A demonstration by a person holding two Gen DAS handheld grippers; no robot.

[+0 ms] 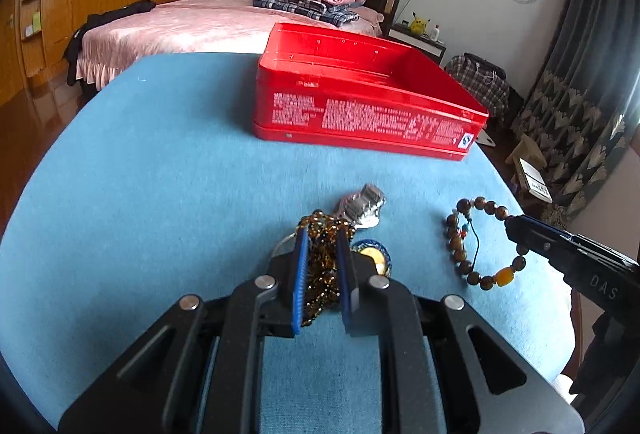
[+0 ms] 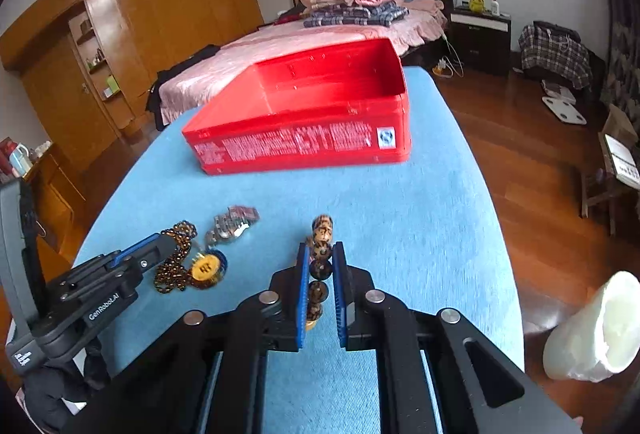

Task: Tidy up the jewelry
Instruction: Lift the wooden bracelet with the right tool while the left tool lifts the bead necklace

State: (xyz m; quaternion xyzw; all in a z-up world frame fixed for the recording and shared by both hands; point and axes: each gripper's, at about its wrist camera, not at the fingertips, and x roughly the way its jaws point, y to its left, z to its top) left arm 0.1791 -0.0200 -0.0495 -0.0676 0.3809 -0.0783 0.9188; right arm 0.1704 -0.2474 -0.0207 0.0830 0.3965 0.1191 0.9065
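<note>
Left gripper [image 1: 322,234]: jaws clenching the amber bead necklace [image 1: 324,266], its strands bunching between the blue pads on the blue cloth [image 1: 160,174]; a silver watch [image 1: 366,204] is lying just beyond the fingertips. Right gripper [image 2: 320,248]: jaws closing on the brown bead bracelet [image 2: 320,258], beads standing edge-on in the gap, seemingly lifting slightly. Open red tin box [image 2: 304,130] is sitting well ahead of both jaws.

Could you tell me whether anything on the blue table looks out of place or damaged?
Nothing looks damaged. The open red tin box holds no visible jewelry; a silver metal watch and gold-faced blue pendant lie loose.
</note>
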